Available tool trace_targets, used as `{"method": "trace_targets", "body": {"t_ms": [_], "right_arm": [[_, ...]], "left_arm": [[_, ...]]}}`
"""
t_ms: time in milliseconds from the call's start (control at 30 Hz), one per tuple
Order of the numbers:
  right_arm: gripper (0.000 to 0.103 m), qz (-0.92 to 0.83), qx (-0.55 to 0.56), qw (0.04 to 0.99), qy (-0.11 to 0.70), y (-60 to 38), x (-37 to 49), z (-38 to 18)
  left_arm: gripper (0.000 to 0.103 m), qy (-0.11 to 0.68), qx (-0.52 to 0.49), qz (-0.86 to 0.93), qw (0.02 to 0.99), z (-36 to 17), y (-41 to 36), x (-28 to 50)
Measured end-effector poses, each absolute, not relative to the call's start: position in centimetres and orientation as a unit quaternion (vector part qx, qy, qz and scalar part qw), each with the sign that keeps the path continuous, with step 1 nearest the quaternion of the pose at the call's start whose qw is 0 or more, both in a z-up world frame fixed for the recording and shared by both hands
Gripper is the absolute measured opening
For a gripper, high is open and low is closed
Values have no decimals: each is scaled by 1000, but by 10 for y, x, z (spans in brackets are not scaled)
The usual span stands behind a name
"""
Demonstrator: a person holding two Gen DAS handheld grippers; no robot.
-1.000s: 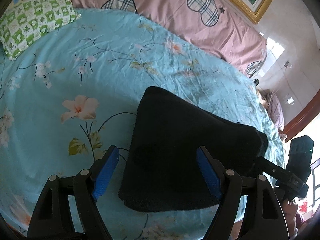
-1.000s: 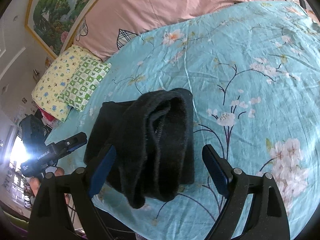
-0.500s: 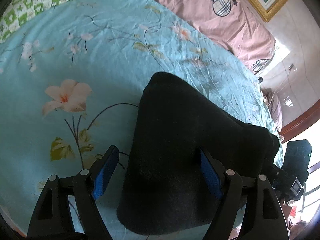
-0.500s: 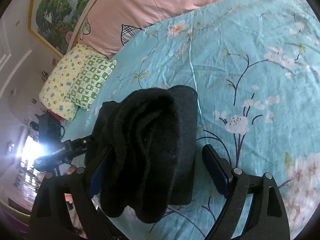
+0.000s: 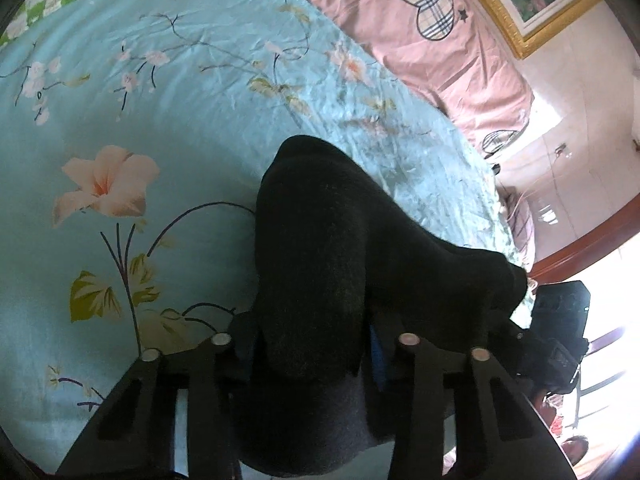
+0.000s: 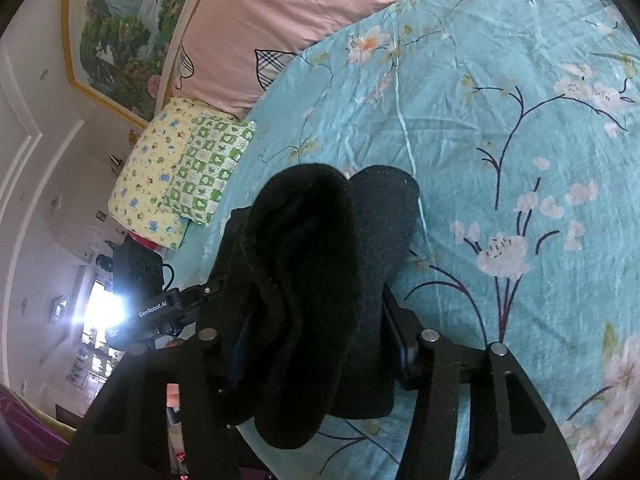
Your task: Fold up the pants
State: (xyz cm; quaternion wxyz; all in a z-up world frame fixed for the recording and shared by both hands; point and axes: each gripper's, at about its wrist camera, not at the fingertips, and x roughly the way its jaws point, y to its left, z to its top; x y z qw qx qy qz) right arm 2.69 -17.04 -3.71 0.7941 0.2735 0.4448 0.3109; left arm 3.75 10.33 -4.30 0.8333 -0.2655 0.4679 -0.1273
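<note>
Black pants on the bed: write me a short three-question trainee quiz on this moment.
1. True or false: the black pants lie spread out flat at full length on the floral sheet.
2. What is between the jaws of the left gripper? A) a pillow B) the pants' dark fabric C) nothing
3. Fill in: in the right wrist view, the right gripper is closing on the ____ end of the bundle.

Key: 1. False; they are a folded bundle. 2. B; its jaws are closing on the fabric. 3. Near, where the layered folds show.
</note>
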Motion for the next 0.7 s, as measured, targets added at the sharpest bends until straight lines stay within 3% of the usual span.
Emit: {"method": "trace_targets", "body": {"t_ms": [200,700], "right_arm": [[52,314,266,799,439,-165,28,-27],[50,363,231,795,428,-114,54,0]], "left_arm": [[34,454,-269,-131,840,-28,107,31],[32,405,-249,-65,877,16,148,5]]}}
